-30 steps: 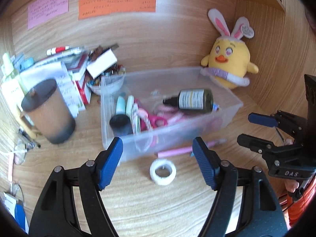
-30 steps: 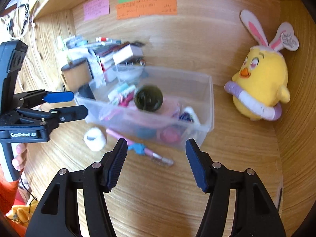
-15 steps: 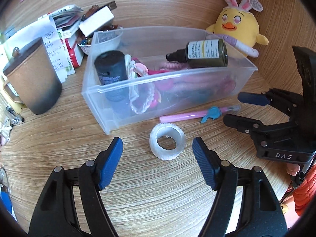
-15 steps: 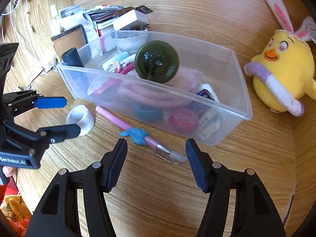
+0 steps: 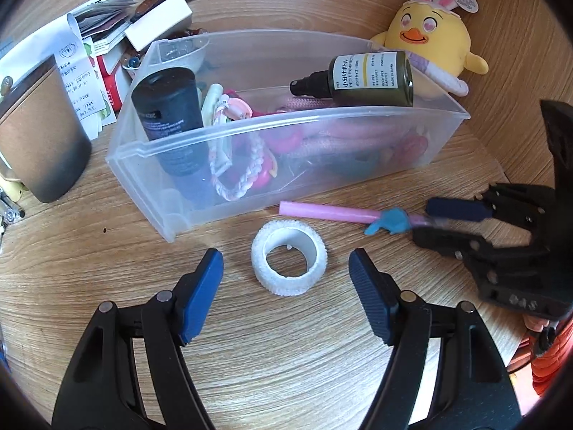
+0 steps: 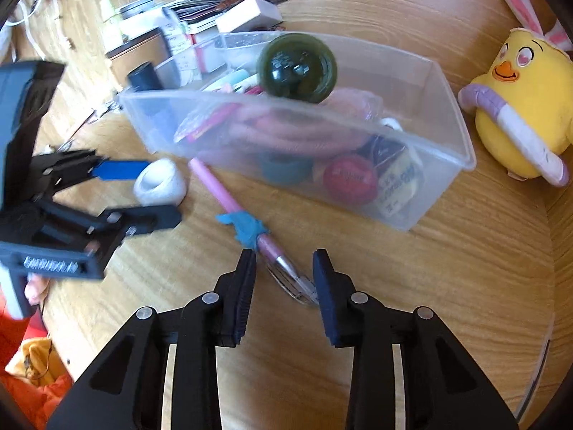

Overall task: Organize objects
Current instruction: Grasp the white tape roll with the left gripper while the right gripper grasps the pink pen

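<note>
A white tape roll (image 5: 289,257) lies on the wooden desk in front of a clear plastic bin (image 5: 229,132). My left gripper (image 5: 286,268) is open, its fingers either side of the roll and just short of it. A pink pen with a blue charm (image 6: 243,215) lies beside the roll. My right gripper (image 6: 284,268) is open and narrowed, its fingers around the pen's clear tip end. The roll (image 6: 160,182) and left gripper (image 6: 139,193) also show in the right wrist view; the right gripper (image 5: 447,224) shows in the left wrist view.
The bin (image 6: 412,165) holds a dark green bottle (image 5: 358,75), a black tube (image 5: 168,107), pink cord and small items. A yellow chick plush (image 5: 433,39) sits at the right. A brown cup (image 5: 39,136) and stacked papers and boxes (image 5: 107,32) stand at the left.
Both grippers moved down and forward toward the desk. The left now brackets the tape roll. The right has narrowed its jaws around the pen's tip end.
</note>
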Motion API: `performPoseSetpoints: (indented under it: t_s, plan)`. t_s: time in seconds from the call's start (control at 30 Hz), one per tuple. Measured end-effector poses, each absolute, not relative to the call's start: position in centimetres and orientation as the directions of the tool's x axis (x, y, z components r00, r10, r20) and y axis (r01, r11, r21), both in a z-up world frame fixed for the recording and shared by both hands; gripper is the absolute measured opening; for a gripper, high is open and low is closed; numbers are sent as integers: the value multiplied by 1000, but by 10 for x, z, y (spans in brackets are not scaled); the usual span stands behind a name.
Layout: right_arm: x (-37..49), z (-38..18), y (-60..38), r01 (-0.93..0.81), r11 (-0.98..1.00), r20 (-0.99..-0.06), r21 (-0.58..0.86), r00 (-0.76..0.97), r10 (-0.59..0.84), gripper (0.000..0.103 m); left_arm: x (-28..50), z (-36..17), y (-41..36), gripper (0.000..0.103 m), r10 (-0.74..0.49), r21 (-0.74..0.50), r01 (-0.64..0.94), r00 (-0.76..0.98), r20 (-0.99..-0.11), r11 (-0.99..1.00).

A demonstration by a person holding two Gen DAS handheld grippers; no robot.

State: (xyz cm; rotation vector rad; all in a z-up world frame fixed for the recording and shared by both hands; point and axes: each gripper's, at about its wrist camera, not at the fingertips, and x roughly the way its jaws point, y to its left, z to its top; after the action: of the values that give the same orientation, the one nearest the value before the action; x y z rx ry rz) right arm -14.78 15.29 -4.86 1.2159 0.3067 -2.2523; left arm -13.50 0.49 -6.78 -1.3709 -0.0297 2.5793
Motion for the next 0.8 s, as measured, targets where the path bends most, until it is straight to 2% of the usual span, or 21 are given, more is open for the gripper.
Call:
performPoseSetpoints:
  t_s: [0.1, 0.47, 0.5, 0.53, 0.8]
  plan:
    - [-136, -48, 149, 599, -800, -820, 37, -439, -367, 30, -136, -68, 4, 70, 205, -126, -179, -544, -814, -976]
    - [-149, -51, 124, 613, -790, -822, 1, -450, -350, 31, -137, -65, 6, 39, 228, -148, -185, -556, -800, -971]
    - [-146, -51, 122, 616, -788, -818, -9, -458, -348, 29, -138, -65, 6, 39, 231, -153, -185, -555, -799, -971]
    - [-143, -52, 120, 621, -784, -816, -13, -460, -351, 23, -138, -64, 5, 39, 235, -158, -184, -555, -798, -970]
    - [-117, -51, 122, 634, -773, -805, 3, -457, -378, 16, -124, -54, -5, 39, 225, -150, -172, -600, -768, -973]
